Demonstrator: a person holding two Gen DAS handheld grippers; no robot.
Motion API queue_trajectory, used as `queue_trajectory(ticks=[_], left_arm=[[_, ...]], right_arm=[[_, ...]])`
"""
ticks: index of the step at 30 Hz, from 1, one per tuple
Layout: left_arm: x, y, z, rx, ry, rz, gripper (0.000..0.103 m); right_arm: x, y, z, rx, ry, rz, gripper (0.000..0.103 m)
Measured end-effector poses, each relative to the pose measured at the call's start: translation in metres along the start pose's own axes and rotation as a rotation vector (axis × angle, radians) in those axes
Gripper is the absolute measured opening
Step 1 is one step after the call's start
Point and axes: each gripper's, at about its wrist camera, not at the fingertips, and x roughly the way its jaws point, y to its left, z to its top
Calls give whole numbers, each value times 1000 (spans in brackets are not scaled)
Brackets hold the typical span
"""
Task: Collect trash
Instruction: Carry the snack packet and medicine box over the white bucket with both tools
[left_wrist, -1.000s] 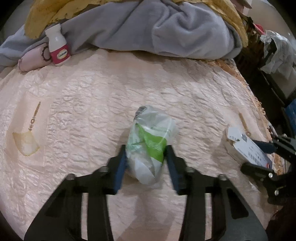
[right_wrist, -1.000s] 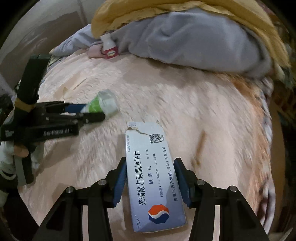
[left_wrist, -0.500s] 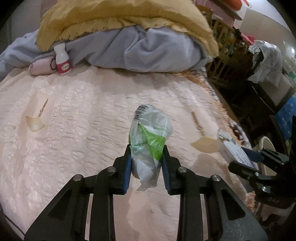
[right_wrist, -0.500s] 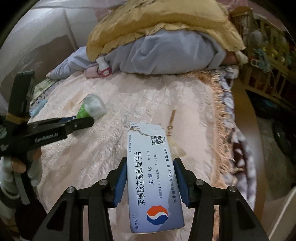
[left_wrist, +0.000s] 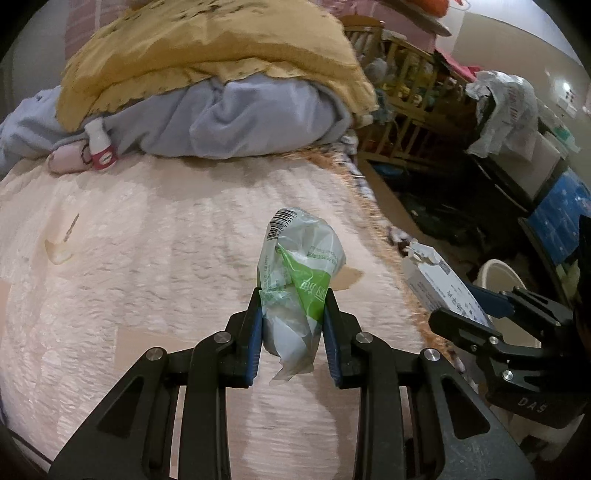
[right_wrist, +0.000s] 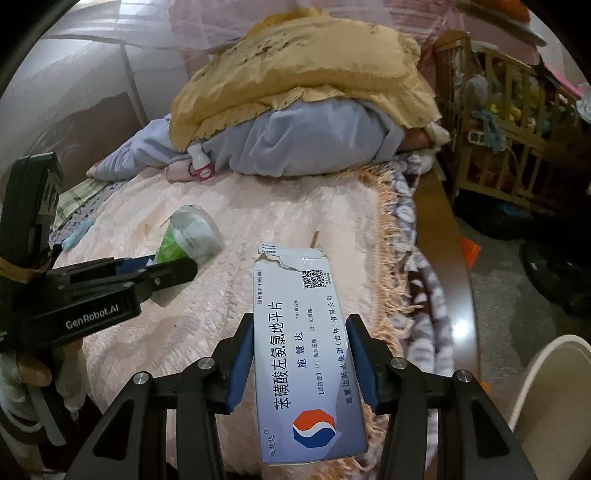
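My left gripper (left_wrist: 293, 308) is shut on a crumpled clear and green plastic wrapper (left_wrist: 299, 273), held in the air above the pink bedspread (left_wrist: 147, 266). The same wrapper (right_wrist: 188, 236) and left gripper (right_wrist: 162, 271) show at the left of the right wrist view. My right gripper (right_wrist: 301, 343) is shut on a torn white medicine box (right_wrist: 303, 347) with blue print, held over the bed's fringed right edge. That box (left_wrist: 441, 286) and the right gripper (left_wrist: 480, 314) appear at the right of the left wrist view. A white bin's rim (right_wrist: 554, 373) (left_wrist: 496, 269) stands on the floor just right of the bed.
A yellow blanket (left_wrist: 207, 55) over a grey quilt (left_wrist: 240, 122) fills the head of the bed, with a white and red bottle (left_wrist: 100, 147) leaning there. Two wooden scoop-like pieces (left_wrist: 61, 247) lie on the bedspread. A wooden crib (right_wrist: 509, 122) and cluttered furniture stand to the right.
Both grippers lifted their loads off the bedspread and moved back toward the bed's right edge. The left jaws squeezed the wrapper tighter. The bin came into view.
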Motion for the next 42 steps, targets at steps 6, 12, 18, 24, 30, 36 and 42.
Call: queue_trajectory(ticks=[6, 12, 18, 24, 30, 36, 42], left_arm=[[-5, -34, 0, 45, -14, -29, 26], [-4, -65, 3, 82, -16, -56, 26], [0, -98, 6, 127, -17, -85, 26], [7, -132, 8, 181, -6, -123, 26], [13, -167, 9, 233, 4, -150, 26], [20, -196, 7, 284, 16, -167, 26], [31, -220, 3, 313, 29, -184, 26]], right_arm=[[-24, -23, -6, 38, -29, -32, 47], [-44, -48, -15, 77, -48, -67, 47], [-64, -73, -24, 115, -64, -107, 47], [-83, -102, -37, 164, -74, -151, 47], [-98, -130, -50, 213, -77, -193, 47], [-112, -157, -64, 264, -80, -225, 47], [-122, -176, -76, 300, -80, -251, 47]])
